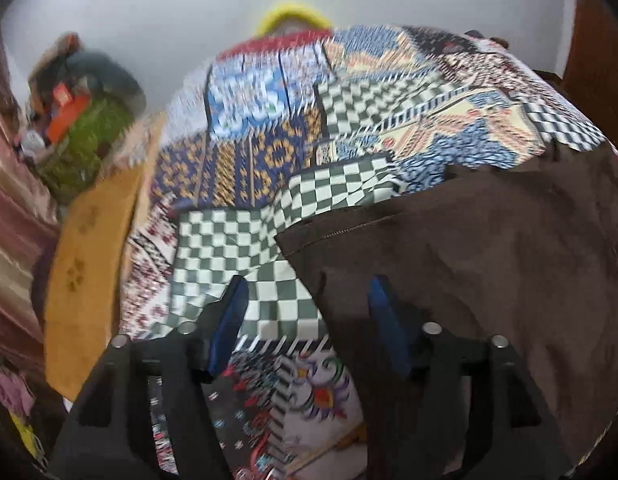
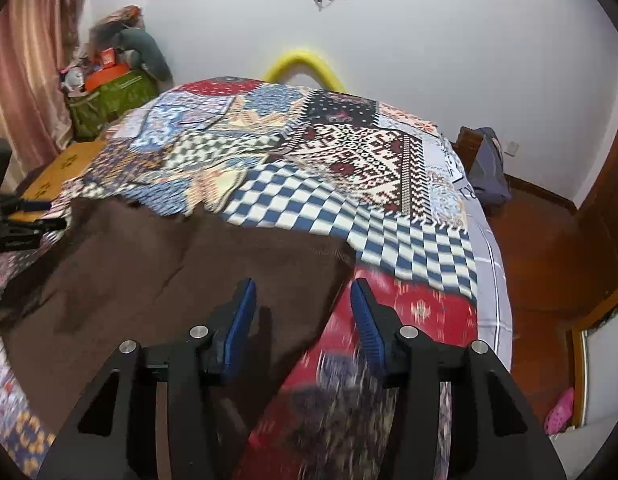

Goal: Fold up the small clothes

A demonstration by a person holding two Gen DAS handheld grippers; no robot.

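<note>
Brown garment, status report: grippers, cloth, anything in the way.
Left gripper open, empty. Right gripper open, empty. Brown garment lying flat on patchwork bedspread, released. Nothing in the way.

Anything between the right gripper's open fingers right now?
No grip: the right gripper is open, with the brown garment's edge and red patchwork bedspread beneath, per right wrist view.

- The patchwork bedspread [image 2: 349, 168] beyond the brown cloth [image 2: 169, 264] lies bare and open.
- At the bed's far left corner a green bag [image 2: 109, 100] piled with clutter blocks the way.
- A pink curtain [image 2: 33, 60] hems in the left side.
- The wooden floor [image 2: 541, 248] right of the bed is open, apart from a blue backpack [image 2: 487, 168].
</note>
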